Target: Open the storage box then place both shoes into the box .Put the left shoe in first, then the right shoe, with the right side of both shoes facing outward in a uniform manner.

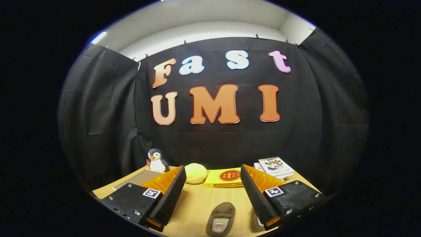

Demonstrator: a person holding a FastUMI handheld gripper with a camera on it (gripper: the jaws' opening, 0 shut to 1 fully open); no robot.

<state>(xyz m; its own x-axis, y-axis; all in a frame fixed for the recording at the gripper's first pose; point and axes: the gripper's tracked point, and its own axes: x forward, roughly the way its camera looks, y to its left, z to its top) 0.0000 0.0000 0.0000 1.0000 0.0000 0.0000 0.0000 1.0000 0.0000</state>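
Observation:
A brown slipper [221, 219] lies on the wooden table [200, 200], toe pointing away, low between my two fingers. My gripper [213, 176] is open and wide, holding nothing, and hovers above the table. A second shape [257, 225], partly hidden under the right finger [255, 194], sits beside the slipper; I cannot tell what it is. A flat brownish panel [139, 179] lies beyond the left finger [171, 194], mostly hidden by it.
A toy penguin [157, 161] stands at the table's back left. A pale yellow round bun-like thing [196, 173] and a yellow book [225, 178] lie at the back middle. A stack of books [274, 167] rests at the back right, against the black cloth wall.

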